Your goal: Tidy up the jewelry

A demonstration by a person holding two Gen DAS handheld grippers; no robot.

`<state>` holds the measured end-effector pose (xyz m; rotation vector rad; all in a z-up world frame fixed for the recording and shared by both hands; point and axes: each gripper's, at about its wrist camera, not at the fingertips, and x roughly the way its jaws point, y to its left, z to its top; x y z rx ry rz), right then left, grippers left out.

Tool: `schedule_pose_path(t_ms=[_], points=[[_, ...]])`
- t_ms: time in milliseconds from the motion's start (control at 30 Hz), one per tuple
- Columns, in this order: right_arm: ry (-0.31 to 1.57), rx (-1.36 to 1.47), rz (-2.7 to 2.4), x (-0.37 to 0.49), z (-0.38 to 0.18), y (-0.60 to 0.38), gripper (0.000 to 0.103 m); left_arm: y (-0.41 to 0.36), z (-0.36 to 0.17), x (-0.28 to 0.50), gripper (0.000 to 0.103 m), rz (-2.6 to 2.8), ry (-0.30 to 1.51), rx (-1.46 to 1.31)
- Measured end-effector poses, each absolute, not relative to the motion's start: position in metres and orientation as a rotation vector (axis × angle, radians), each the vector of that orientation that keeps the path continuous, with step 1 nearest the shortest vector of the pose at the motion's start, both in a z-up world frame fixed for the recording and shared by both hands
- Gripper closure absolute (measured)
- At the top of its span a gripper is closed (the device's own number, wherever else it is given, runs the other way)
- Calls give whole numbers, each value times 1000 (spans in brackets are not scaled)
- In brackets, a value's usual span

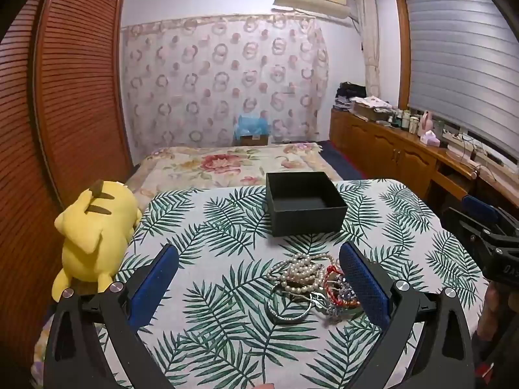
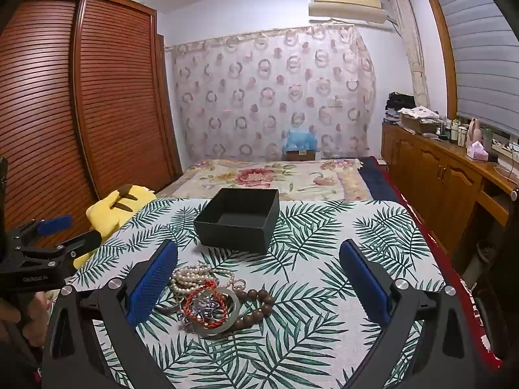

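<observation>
Both tools hover above the counter [image 1: 227, 227], which wears a white cloth printed with green palm leaves, and both have their blue-padded fingers spread wide with nothing between the pads. The left gripper [image 1: 259, 287] looks at the tangled heap of jewelry [image 1: 308, 285] in the lower centre-right of its frame, close to its right finger; the right gripper [image 2: 259, 287] sees the same heap in its lower centre-left, just beside its left finger. The empty black square cardboard box [image 1: 305, 206] stands open behind the heap, near but apart from it. I judge that the step in hand is the first pick. To do it well, one gripper should choose an outer piece and not bite into the middle, because the strands lie over each other and would lift together; the other can hold the rest down. The left view shows the white pearl strand [image 1: 301, 272] and a thin silver bangle [image 1: 288, 311] most clearly. The right view shows the brown wooden bead bracelet [image 2: 254, 308], a small ring [image 2: 239, 283] and a red braided cord [image 2: 204, 308], which the left view hides or crowds.
</observation>
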<state>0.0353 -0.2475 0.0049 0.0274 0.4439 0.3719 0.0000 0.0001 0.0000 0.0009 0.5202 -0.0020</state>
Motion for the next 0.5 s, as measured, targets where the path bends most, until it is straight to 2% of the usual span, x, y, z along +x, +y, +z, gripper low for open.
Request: schedule_pose_path(t_ms=[500], points=[[442, 26, 370, 35, 5, -247, 3, 0, 0, 0, 7, 1, 512, 3]])
